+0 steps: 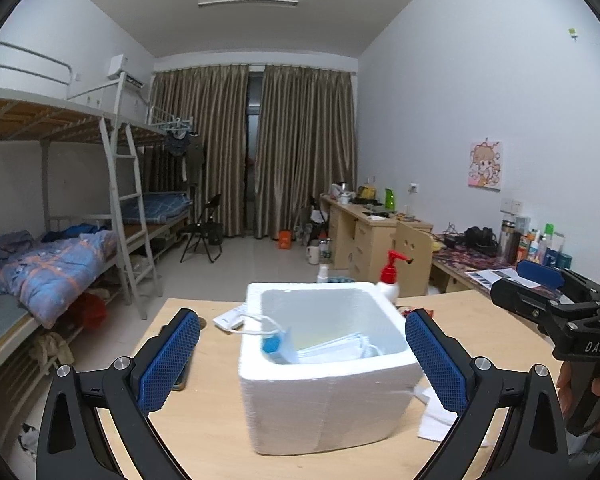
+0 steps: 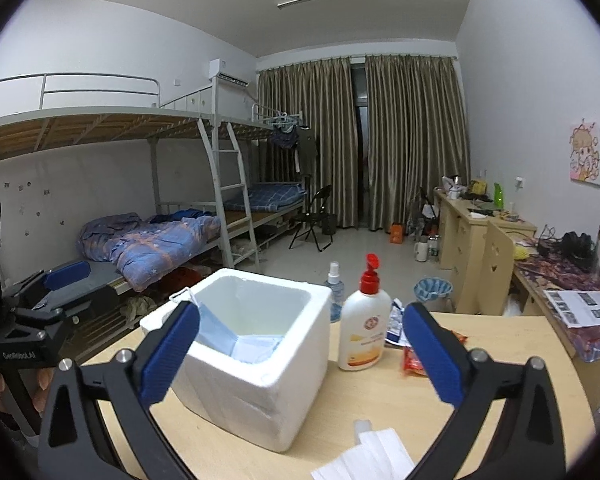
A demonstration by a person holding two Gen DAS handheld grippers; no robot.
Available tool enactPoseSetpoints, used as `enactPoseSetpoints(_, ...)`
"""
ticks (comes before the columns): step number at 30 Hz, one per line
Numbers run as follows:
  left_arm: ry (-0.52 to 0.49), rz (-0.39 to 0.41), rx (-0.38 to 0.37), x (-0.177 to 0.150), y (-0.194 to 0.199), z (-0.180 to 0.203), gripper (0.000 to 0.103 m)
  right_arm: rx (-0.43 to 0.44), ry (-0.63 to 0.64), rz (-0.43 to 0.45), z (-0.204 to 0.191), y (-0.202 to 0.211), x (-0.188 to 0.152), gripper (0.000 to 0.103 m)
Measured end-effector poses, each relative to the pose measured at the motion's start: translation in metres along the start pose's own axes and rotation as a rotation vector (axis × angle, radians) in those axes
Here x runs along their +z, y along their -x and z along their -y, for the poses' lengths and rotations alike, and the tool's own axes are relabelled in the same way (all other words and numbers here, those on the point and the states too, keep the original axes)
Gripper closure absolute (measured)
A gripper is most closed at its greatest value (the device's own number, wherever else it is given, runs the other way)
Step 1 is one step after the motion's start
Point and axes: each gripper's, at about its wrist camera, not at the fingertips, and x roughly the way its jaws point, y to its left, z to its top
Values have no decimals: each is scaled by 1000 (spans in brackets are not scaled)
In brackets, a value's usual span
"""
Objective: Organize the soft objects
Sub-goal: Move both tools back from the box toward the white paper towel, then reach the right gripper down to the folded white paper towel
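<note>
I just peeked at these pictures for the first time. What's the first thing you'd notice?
The big white foam box in the middle of the wooden table grabs the eye first, with blue face masks inside and one draped over its rim. Right behind it stands a white pump bottle with a bright red top. The left gripper and the right gripper frame the box, both open and empty.

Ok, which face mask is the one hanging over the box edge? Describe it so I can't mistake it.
Start at the wooden table and find the white foam box on it. The mask you want is the blue one draped over the box's rim, its white ear loop trailing outside. The other masks lie flat on the box's floor.
</note>
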Motion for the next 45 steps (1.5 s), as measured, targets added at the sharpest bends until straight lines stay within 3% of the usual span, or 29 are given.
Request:
enactPoseSetpoints(22,-22,33,-106,-14,50,60,0,-80,-27,50,24,78,-24,0)
enactPoseSetpoints(45,-13,45,-214,-63,43,85,0,-140,-16,15,35,89,-70,0)
